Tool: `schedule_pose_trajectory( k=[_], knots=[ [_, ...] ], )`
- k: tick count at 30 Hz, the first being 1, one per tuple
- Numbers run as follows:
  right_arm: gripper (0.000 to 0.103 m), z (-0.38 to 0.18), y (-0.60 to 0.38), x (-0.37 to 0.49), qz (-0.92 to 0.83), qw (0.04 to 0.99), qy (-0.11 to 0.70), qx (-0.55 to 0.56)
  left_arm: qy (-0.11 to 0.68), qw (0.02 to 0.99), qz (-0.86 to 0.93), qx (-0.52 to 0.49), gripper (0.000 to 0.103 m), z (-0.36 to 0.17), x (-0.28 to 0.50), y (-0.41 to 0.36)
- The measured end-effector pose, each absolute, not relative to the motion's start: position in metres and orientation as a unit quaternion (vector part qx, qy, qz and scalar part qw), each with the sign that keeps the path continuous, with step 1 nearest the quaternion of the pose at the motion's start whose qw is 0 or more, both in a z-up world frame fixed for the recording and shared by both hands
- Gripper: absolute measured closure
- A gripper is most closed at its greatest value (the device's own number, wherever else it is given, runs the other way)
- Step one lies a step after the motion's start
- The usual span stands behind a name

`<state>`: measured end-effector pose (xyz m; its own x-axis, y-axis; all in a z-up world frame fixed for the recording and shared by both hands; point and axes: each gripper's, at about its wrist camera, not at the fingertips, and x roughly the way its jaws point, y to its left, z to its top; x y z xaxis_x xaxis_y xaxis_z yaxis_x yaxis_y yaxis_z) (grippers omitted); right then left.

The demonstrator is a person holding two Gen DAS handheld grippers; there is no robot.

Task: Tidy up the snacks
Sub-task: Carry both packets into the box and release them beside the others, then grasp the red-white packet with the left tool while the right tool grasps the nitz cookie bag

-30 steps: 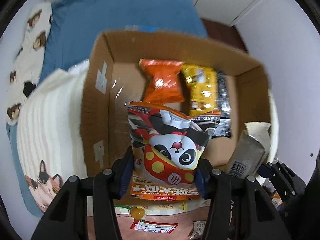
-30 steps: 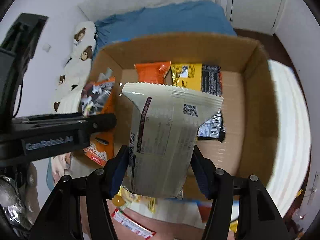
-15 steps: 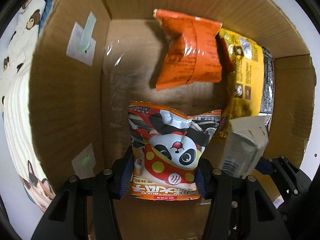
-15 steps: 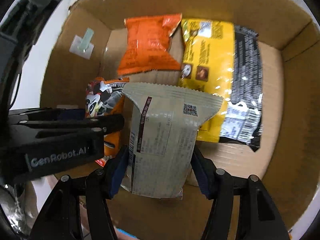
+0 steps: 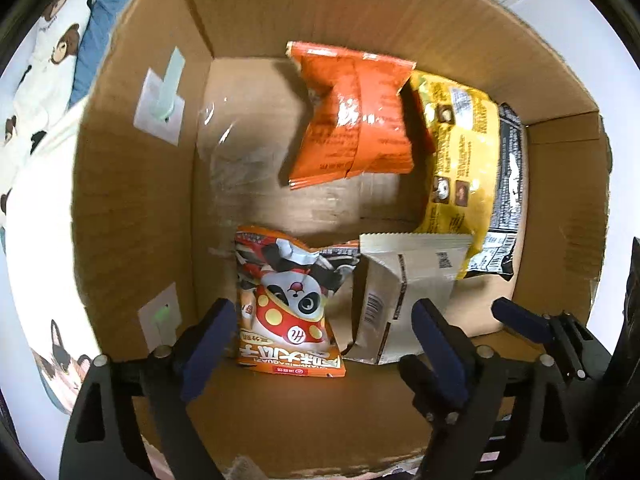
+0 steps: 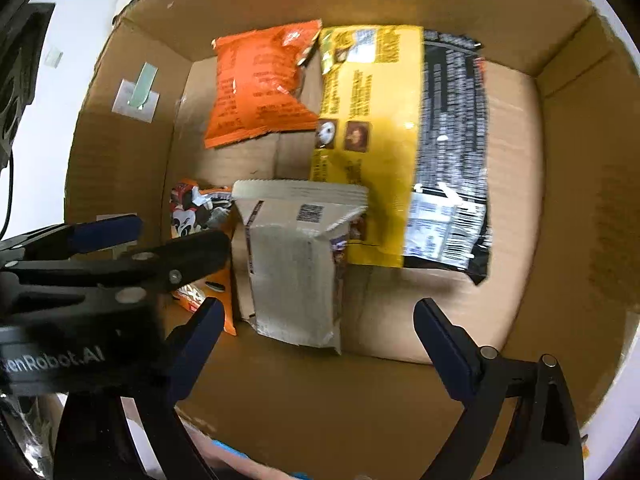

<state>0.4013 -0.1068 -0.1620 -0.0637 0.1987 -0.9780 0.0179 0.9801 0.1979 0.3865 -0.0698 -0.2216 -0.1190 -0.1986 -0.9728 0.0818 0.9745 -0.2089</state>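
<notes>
Both grippers hang inside a cardboard box (image 5: 132, 208), also in the right wrist view (image 6: 580, 184). My left gripper (image 5: 324, 332) is open; the panda snack bag (image 5: 288, 300) lies on the box floor between its fingers. My right gripper (image 6: 316, 328) is open over the grey-white packet (image 6: 296, 264), which lies free beside the panda bag (image 6: 196, 216). The grey-white packet also shows in the left wrist view (image 5: 400, 292). An orange bag (image 5: 352, 116) and a yellow-and-black bag (image 5: 472, 168) lie at the far end.
The box walls close in on all sides. The left gripper's arm (image 6: 100, 264) crosses the left of the right wrist view. Bedding with bear prints (image 5: 44, 60) lies outside the box on the left.
Both grippers opened and let go of their bags, which now lie on the box floor side by side. Both grippers have drawn back a little.
</notes>
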Motion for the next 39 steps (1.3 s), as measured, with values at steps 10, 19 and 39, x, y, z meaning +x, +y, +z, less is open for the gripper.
schedule_pose_trajectory(
  k=[10,19,39],
  knots=[
    [0.006,-0.108,-0.143,0.363,0.033,0.722,0.686,0.088,0.677,0.729,-0.095,-0.026,0.012,-0.154,0.370,-0.075],
    [0.006,-0.042,-0.154,0.320,0.012,0.774,0.628,0.079,0.603,0.793,-0.087,-0.019,0.012,-0.096,0.329,-0.058],
    [0.006,0.006,-0.136,0.215,0.022,0.814,0.566,0.130,0.533,0.840,-0.077,-0.058,0.012,-0.044,0.215,-0.036]
  ],
)
